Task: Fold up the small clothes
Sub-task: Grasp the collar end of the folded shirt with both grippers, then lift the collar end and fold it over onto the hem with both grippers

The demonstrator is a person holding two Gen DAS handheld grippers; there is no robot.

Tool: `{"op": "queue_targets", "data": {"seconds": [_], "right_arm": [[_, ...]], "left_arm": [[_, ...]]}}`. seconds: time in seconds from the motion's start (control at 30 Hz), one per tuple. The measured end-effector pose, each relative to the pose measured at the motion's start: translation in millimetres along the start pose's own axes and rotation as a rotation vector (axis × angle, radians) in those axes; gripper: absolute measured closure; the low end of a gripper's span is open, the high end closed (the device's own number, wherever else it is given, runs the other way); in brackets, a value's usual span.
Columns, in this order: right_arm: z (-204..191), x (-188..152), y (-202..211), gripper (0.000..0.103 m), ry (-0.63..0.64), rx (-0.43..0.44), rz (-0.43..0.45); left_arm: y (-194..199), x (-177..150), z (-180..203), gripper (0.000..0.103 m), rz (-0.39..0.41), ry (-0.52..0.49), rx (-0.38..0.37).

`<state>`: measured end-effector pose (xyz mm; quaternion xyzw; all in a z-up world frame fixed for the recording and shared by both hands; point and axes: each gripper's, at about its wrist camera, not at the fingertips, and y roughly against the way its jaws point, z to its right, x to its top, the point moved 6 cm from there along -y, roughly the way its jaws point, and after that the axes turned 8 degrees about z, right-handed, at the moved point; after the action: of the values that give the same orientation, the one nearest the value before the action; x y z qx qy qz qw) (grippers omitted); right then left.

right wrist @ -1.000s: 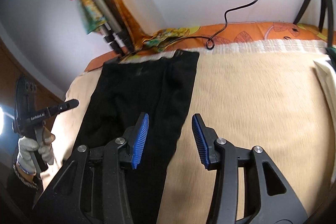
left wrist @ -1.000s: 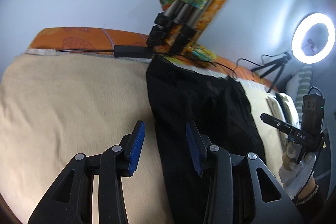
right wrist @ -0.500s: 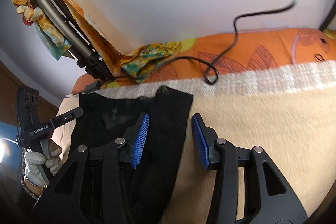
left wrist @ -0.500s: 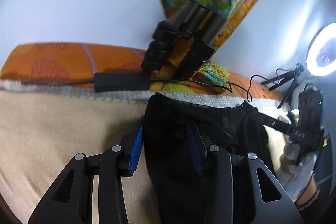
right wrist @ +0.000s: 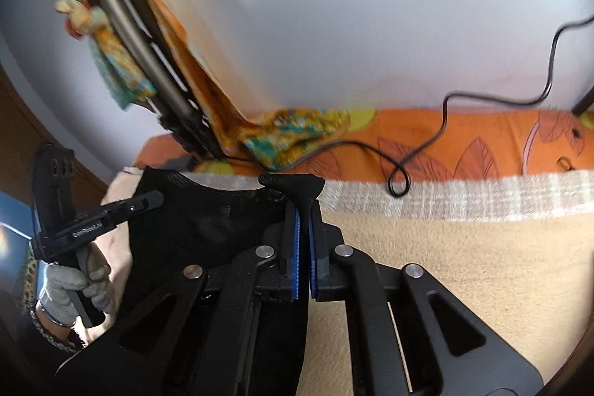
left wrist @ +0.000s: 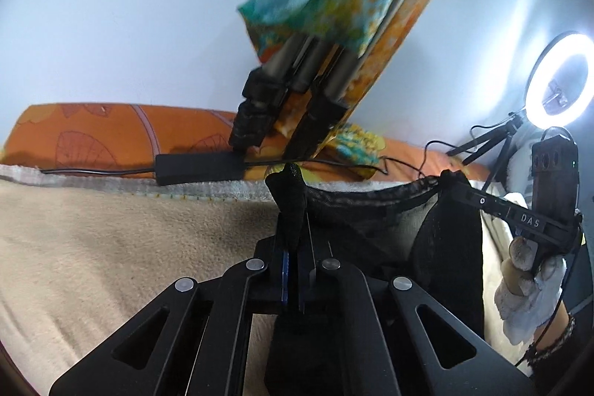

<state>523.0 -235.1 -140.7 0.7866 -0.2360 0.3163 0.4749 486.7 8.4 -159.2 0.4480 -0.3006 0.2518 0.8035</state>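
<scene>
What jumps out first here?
Both claws are clamped on the far corners of a black garment on the beige blanket: left claw, right claw. A lit ring light glares at right; a cloth-draped tripod leans on the wall.

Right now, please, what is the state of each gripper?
Left gripper: closed on one far corner of the black garment.
Right gripper: closed on the other far corner of it.
</scene>
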Motion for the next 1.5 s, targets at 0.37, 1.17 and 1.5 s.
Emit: {"op": "queue_targets", "data": {"seconds": [0.37,1.17,1.5], "right_arm": [[-49,10,66,0.098,0.076,0.047,0.055],[-124,-183,210,0.098,0.256,0.046,0.036],[-117,-227,241,0.098,0.407,-0.01,0.049]], "left_arm": [[75,5,29,0.102,0.069,-0.043,-0.029],[208,-148,80,0.102,0.003,-0.2,-0.011],[236,-211,86,0.101,-0.083,-0.397,0.022]]}}
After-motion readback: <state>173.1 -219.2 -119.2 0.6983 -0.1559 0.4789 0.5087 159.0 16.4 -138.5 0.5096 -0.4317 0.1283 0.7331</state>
